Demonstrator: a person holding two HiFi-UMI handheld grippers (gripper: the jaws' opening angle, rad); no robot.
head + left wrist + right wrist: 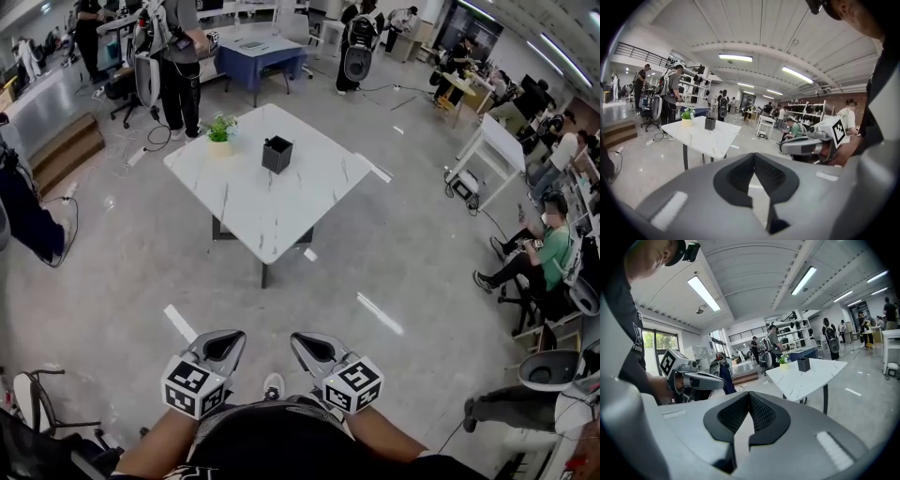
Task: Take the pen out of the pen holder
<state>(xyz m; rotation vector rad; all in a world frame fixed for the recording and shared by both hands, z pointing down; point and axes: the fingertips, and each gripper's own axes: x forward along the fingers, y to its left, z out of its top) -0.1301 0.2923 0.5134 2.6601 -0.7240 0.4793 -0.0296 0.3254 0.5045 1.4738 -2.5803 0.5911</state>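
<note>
Right now your left gripper (221, 346) and right gripper (313, 347) are both closed, empty; the pen holder (277, 154) stands well ahead on the table (281, 220), neither gripper clearly nearer.

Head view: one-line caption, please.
Both shut, left gripper and right gripper sit far from the table holding pen holder and plant.

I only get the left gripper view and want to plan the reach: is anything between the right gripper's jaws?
Observer: No. In the right gripper view the right gripper has its jaws together, with nothing between them.
Operator: Where on the table does the pen holder stand?
Observer: The head view shows the black pen holder near the middle of the white table, with a potted plant apart from it on that view's left.
</note>
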